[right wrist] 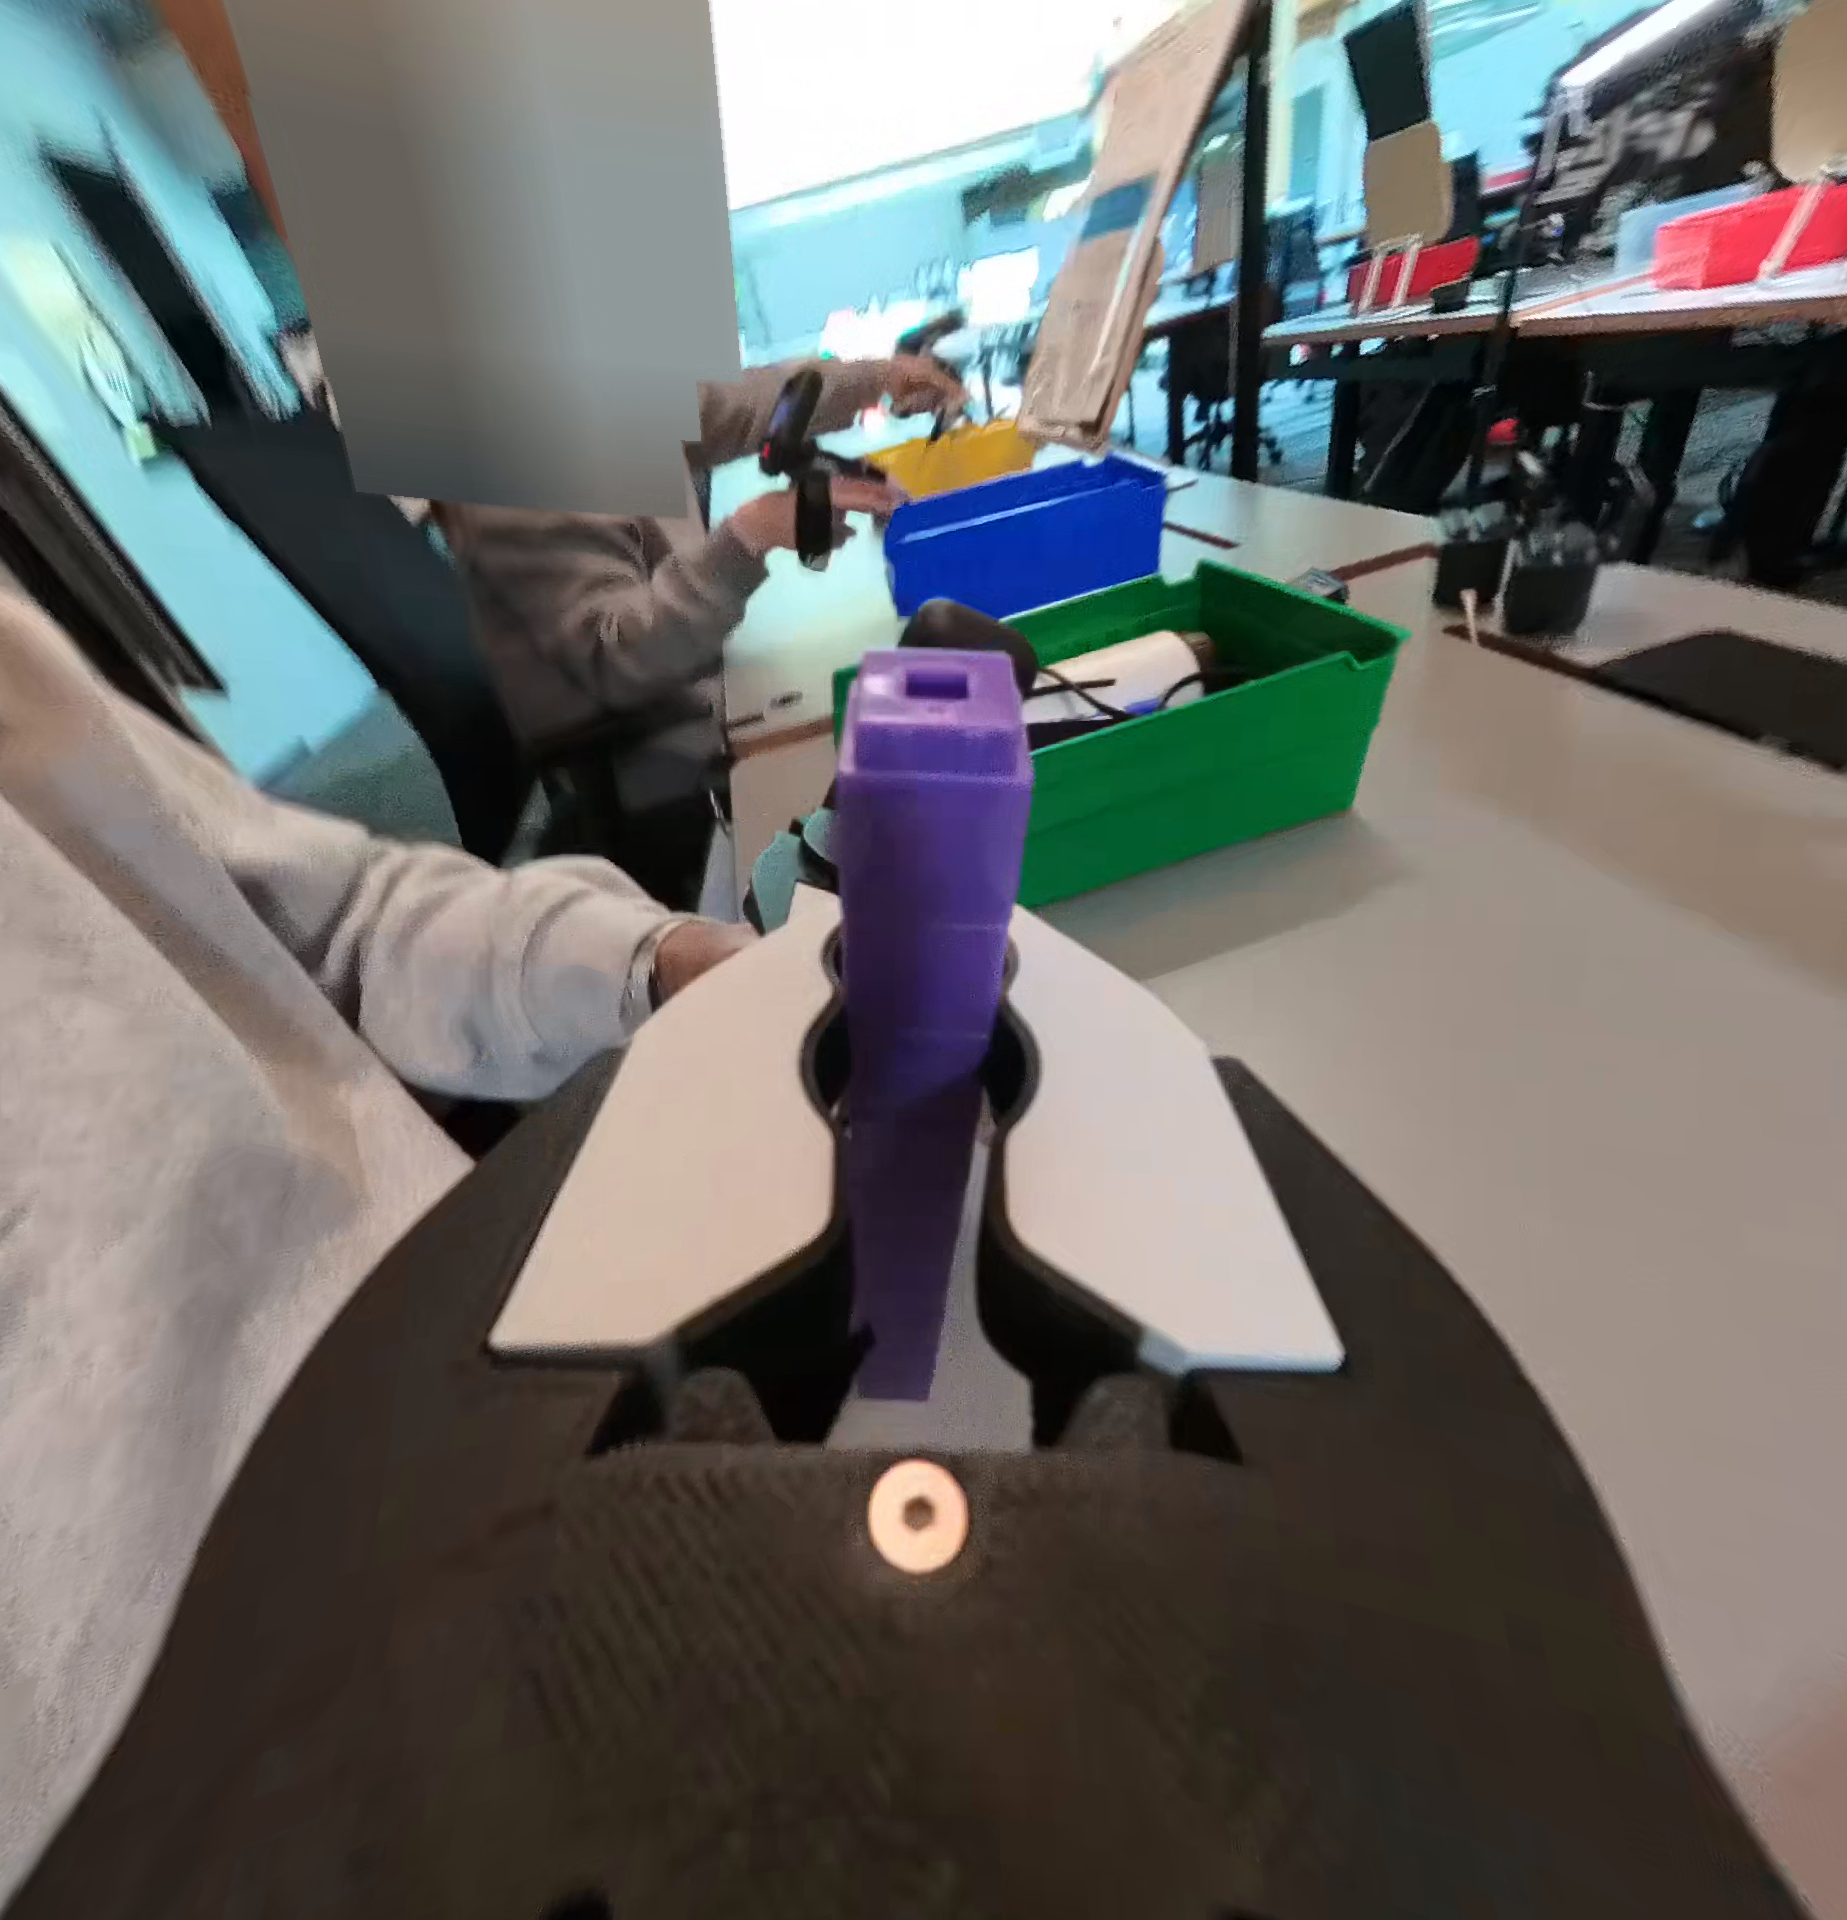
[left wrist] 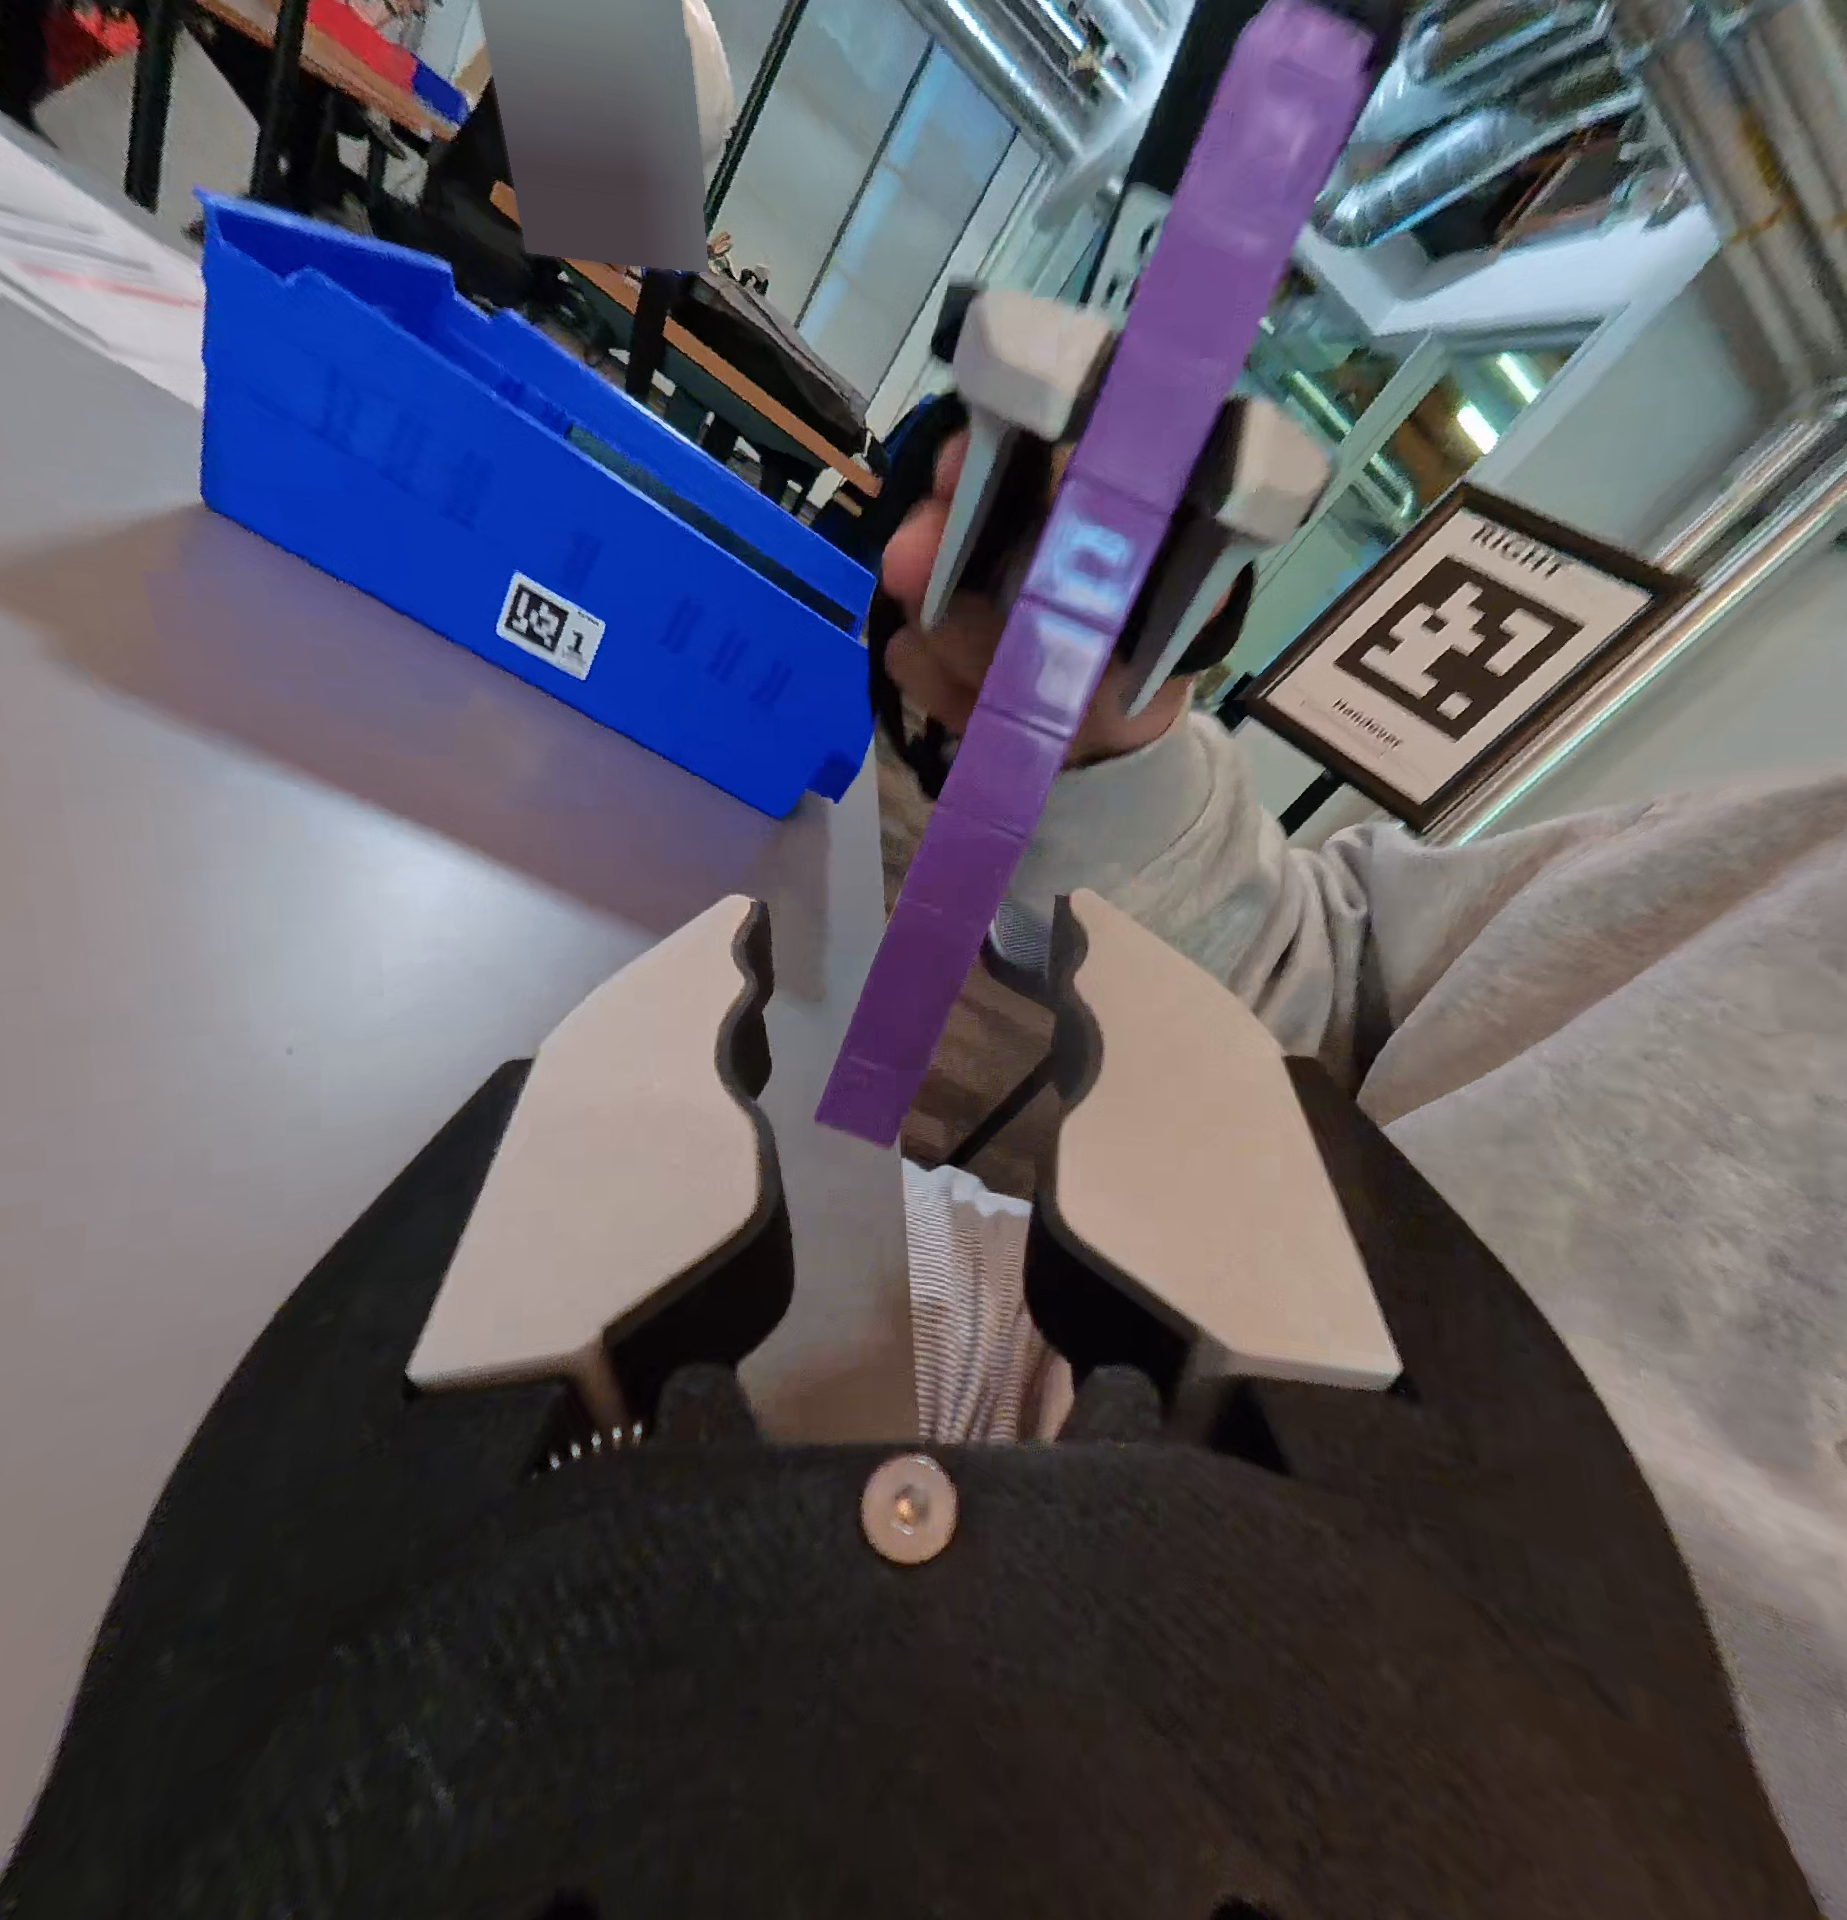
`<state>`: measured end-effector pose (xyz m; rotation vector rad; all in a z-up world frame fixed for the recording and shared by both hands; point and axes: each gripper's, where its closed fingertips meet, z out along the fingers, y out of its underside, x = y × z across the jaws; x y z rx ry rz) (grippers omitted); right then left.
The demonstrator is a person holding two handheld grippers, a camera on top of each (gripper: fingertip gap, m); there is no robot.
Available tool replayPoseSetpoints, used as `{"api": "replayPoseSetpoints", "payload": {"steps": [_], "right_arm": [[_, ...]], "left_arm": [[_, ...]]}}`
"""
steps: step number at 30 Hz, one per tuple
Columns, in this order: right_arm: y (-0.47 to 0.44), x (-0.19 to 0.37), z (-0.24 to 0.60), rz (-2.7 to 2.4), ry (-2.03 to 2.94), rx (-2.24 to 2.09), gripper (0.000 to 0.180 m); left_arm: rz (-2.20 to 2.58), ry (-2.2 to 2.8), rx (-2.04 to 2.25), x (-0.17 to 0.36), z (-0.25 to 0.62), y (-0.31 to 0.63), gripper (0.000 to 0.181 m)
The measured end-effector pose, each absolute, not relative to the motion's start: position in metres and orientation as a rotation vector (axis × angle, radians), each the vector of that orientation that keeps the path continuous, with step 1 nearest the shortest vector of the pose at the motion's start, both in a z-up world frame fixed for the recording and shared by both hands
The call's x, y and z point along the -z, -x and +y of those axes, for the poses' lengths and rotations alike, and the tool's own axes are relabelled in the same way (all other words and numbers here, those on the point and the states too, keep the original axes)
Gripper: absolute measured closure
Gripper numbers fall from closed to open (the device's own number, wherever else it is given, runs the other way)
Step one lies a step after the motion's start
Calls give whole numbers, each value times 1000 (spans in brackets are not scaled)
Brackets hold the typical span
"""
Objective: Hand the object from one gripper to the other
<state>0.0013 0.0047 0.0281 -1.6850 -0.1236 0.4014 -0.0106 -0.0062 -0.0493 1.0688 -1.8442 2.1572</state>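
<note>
The bar [right wrist: 924, 1039] stands between the right gripper [right wrist: 921, 935]'s fingers, its lower end between the left gripper [left wrist: 908, 914]'s 2 spread fingers, with 1 bin [left wrist: 503, 499] far left on the table [left wrist: 223, 987].

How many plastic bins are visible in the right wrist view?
3. The green bin is nearest on the table; the blue bin is behind it; a yellow bin is farther back, partly hidden. Others may be out of view.
</note>
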Motion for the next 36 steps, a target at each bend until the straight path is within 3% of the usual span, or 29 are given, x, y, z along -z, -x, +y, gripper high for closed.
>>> {"api": "replayPoseSetpoints", "payload": {"steps": [9,13,15,19,23,26,36], "right_arm": [[39,-52,16,-434,1731,-292,157],[50,-47,18,-445,1737,-322,157],[55,-48,19,-454,1736,-337,156],[55,-51,21,-447,1707,-319,156],[36,-59,23,-405,1619,-188,118],[21,-63,19,-368,1530,-112,109],[20,-2,23,-221,1543,-313,122]], "left_arm": [[-2127,-771,-2319,5,-27,36,129],[-2331,-737,-2302,4,-32,39,139],[-2397,-742,-2297,5,-31,38,155],[-2410,-735,-2332,3,-26,38,158],[-2304,-799,-2390,-3,-14,33,158],[-2216,-854,-2418,-8,-1,30,158],[-2233,-899,-2448,-18,21,28,158]]}}
